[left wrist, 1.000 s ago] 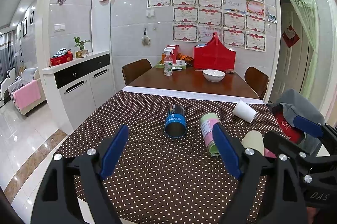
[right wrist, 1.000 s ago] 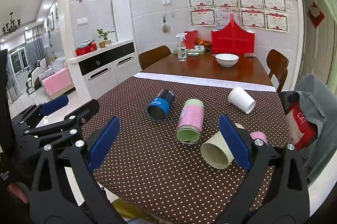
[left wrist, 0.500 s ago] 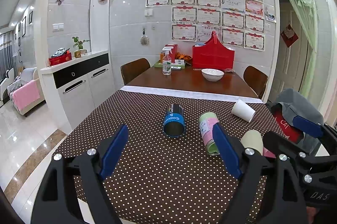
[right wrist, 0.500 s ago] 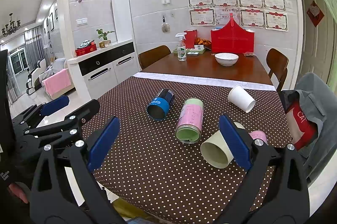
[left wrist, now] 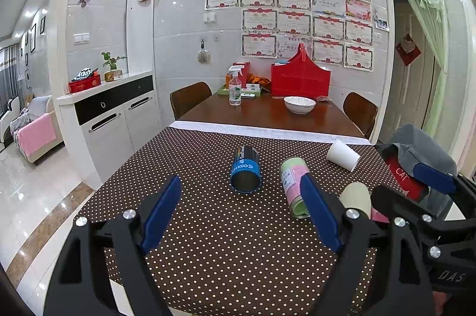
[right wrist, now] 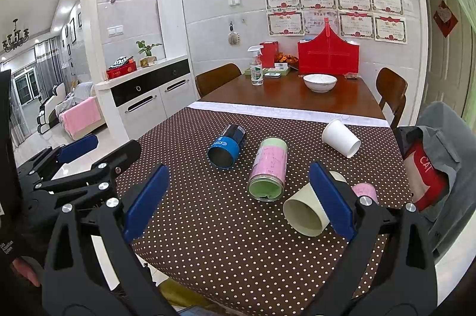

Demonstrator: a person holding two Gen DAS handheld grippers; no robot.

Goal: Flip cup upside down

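Pretty much nothing's moved since a second ago. Both grippers, left (left wrist: 241,215) and right (right wrist: 238,200), hover level over the near table (right wrist: 226,238) edge, fingers spread wide, holding nothing. Blue cup (left wrist: 245,173) lies sideways mid-table.

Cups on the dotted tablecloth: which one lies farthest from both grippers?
The white paper cup, lying on its side near the cloth's far right edge, beyond the blue cup, the pink-and-green cup and the cream cup.

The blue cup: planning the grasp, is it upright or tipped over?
Tipped over. The blue cup lies on its side on the dotted tablecloth, open mouth facing the cameras.
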